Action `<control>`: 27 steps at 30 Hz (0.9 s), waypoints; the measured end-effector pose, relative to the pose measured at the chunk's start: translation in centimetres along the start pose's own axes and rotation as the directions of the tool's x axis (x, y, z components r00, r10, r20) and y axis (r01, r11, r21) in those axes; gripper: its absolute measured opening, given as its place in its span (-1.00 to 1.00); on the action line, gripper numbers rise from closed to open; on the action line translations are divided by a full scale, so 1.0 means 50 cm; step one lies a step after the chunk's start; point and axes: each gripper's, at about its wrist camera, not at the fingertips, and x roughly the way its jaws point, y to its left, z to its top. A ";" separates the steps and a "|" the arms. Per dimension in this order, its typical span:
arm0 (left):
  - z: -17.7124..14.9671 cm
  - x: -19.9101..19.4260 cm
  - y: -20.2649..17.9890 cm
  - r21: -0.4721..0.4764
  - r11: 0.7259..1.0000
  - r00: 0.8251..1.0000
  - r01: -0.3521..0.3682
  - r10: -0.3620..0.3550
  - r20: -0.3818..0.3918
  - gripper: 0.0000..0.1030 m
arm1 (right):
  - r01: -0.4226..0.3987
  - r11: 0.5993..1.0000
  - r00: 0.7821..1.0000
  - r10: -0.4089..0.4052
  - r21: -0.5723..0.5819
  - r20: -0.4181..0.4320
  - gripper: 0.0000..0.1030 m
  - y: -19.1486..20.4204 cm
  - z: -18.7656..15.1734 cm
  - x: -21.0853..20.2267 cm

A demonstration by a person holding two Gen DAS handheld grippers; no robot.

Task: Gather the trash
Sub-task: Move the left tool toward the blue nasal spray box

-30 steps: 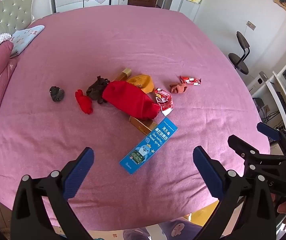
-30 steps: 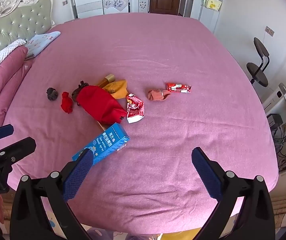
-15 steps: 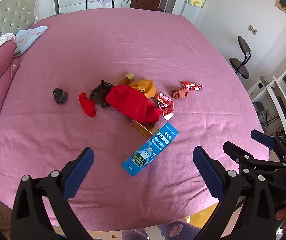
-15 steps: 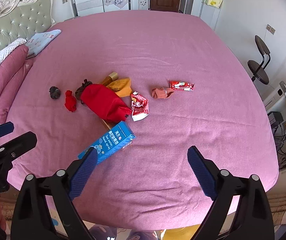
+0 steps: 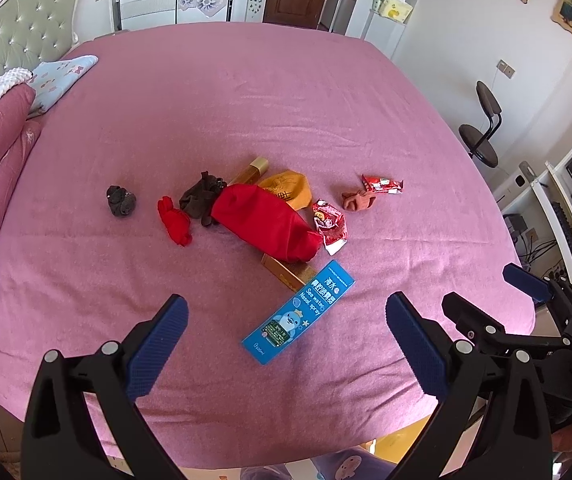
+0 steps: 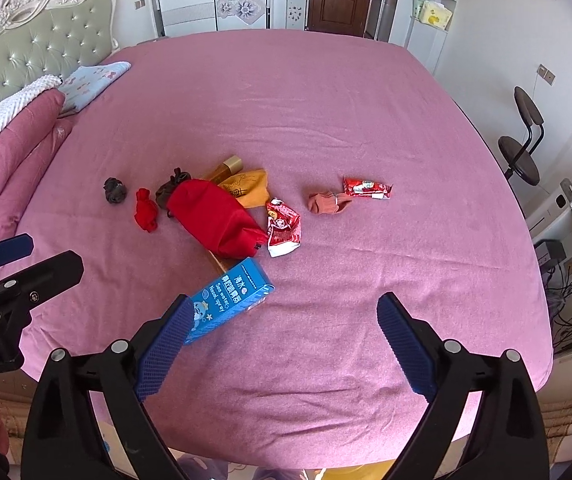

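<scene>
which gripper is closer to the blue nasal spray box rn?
Left, slightly. The left gripper is open with the blue nasal spray box lying just ahead between its fingers. The right gripper is also open, with the box off toward its left finger.

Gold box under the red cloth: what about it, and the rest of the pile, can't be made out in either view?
- Gold box: mostly covered by the red cloth and blue nasal spray box; its print is unreadable.
- Gold-capped bottle: only the cap end shows, behind the red cloth and yellow item.
- Nasal spray box, right wrist view: its lower end is hidden behind a finger of the right hand-held gripper.
</scene>
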 end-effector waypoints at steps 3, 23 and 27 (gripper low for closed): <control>0.002 0.002 -0.002 0.004 1.000 1.000 0.003 -0.003 -0.001 0.92 | -0.015 1.000 1.000 0.015 0.005 -0.012 0.74 -0.001 0.003 0.005; 0.006 0.018 -0.018 0.023 1.000 0.999 0.019 -0.019 -0.032 0.92 | -0.025 0.999 0.999 0.026 0.039 -0.023 0.74 -0.017 0.005 0.009; 0.003 0.019 -0.019 0.032 0.999 0.999 0.020 -0.019 -0.037 0.92 | -0.020 0.999 0.999 0.021 0.038 -0.025 0.74 -0.017 0.003 0.008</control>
